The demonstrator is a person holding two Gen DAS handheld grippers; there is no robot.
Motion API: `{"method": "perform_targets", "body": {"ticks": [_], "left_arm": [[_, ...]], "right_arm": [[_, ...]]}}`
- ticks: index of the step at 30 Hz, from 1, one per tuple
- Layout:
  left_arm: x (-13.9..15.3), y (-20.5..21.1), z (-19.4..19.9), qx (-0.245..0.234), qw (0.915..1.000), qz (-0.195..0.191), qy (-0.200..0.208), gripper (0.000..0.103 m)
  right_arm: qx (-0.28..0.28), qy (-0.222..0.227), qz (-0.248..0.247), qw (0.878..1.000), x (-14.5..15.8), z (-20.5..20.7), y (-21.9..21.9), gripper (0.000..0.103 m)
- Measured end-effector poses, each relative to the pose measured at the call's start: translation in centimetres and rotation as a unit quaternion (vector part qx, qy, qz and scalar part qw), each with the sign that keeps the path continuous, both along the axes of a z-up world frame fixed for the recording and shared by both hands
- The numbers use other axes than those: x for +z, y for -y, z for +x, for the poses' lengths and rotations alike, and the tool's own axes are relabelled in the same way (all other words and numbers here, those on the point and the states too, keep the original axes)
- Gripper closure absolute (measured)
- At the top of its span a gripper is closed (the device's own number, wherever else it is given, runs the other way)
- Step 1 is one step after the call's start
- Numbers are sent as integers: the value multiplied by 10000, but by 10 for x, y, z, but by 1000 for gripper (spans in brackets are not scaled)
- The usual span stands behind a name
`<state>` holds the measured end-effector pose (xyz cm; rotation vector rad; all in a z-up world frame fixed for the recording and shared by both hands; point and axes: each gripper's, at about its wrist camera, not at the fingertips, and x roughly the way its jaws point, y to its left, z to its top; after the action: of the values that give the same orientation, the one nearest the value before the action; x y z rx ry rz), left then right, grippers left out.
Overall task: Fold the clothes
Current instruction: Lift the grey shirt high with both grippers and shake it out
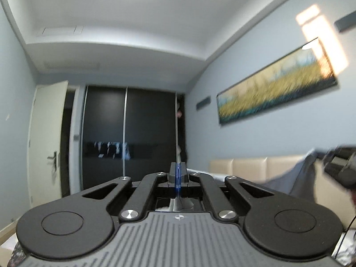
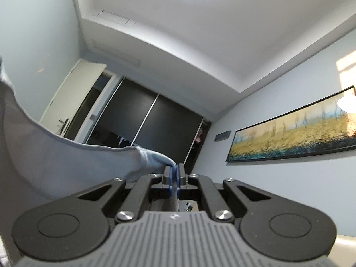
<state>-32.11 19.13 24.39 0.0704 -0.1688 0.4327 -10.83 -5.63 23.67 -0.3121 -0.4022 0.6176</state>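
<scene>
Both grippers are raised and aimed toward the dark sliding wardrobe (image 1: 129, 133) and the ceiling. Closest in the right wrist view, the right gripper (image 2: 174, 173) has its blue pads pressed together on a corner of a grey garment (image 2: 44, 160), which sweeps away to its left in a long sagging band. So the cloth's long axis seems to run sideways between the two hands, not toward the wardrobe. The left gripper (image 1: 177, 173) also has its fingers pressed together; pale fabric shows low between them, but I cannot tell what it is. From its view the grey garment hangs off to its right in front of the beige headboard (image 1: 244, 166), under the long landscape painting (image 1: 278, 84). Neither hand looks clearly nearer.
</scene>
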Motion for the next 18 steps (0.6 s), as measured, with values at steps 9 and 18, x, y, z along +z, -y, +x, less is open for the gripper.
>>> {"method": "perform_targets", "body": {"ticks": [9,18], "left_arm": [[17,22,-33,18,9989,218,423,103],[6,45,-81,-67,9962,283,824,103]], "right_arm": [[73,126,428,9990,2,-28,27,99],[287,570,911,9938,7,-86,76,99]]}}
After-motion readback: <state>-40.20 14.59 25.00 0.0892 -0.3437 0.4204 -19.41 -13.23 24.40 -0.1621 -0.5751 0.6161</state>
